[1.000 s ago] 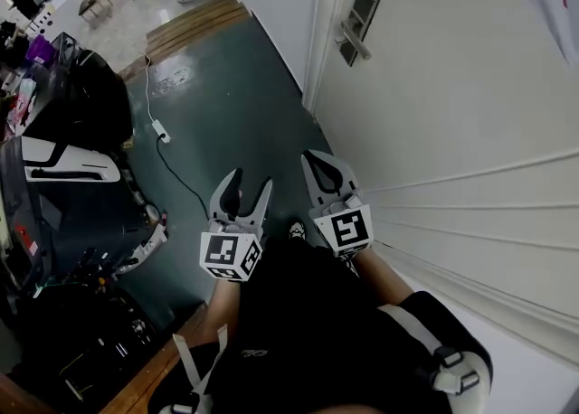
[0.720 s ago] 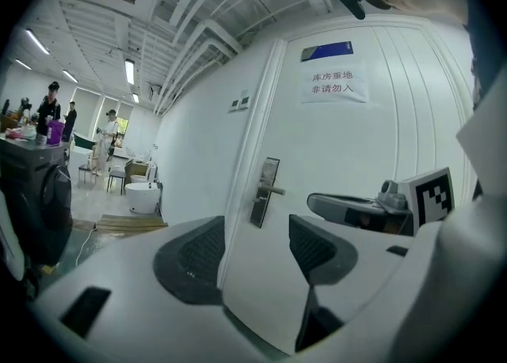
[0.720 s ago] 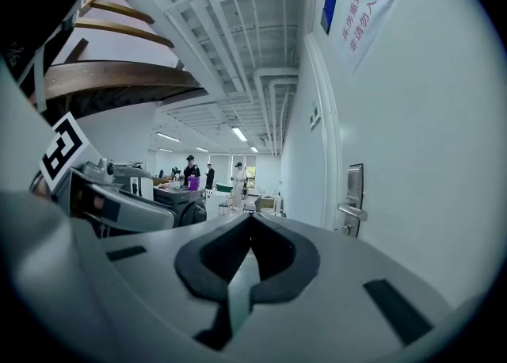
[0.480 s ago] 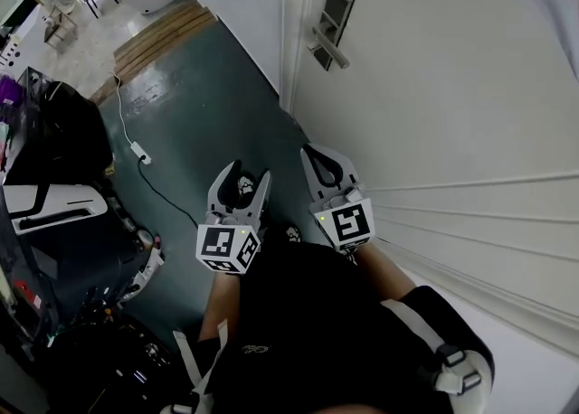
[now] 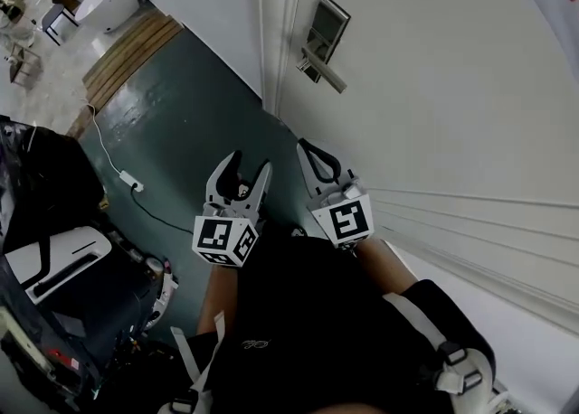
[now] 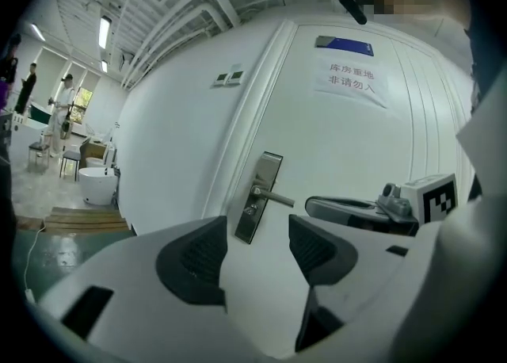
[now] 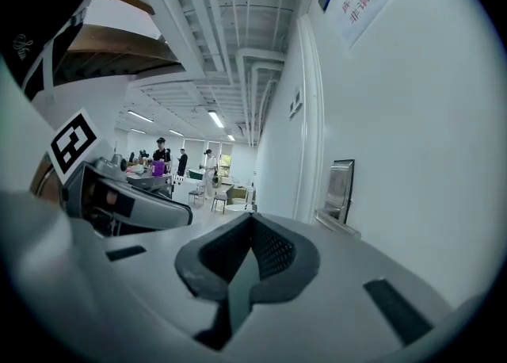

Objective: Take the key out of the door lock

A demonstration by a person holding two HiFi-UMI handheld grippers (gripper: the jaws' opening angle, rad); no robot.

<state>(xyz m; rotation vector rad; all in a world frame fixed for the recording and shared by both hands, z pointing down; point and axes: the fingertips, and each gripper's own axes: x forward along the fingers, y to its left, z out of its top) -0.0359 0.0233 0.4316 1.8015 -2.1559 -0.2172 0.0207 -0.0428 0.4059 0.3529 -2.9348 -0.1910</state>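
A silver lock plate [image 5: 323, 25] with a lever handle [image 5: 324, 75] is set in the white door [image 5: 452, 105], well ahead of both grippers. In the left gripper view the lock plate [image 6: 258, 196] shows between the jaws, with a small dark spot below the lever; I cannot tell whether that is the key. My left gripper [image 5: 240, 171] is open and empty, held over the dark floor. My right gripper [image 5: 313, 155] is shut with nothing between its jaws, close beside the door. In the right gripper view the lock plate [image 7: 341, 188] stands ahead on the right.
A white wall and door frame [image 5: 271, 32] border the door's left. A cable with a power strip [image 5: 128, 181] lies on the teal floor. Dark bags and a white case [image 5: 54, 258] crowd the left. A paper sign [image 6: 352, 84] hangs on the door. People stand far off.
The view has swung toward the door: the lock plate now sits lower and further left in the head view. Both grippers keep their pose, the left open, the right shut.
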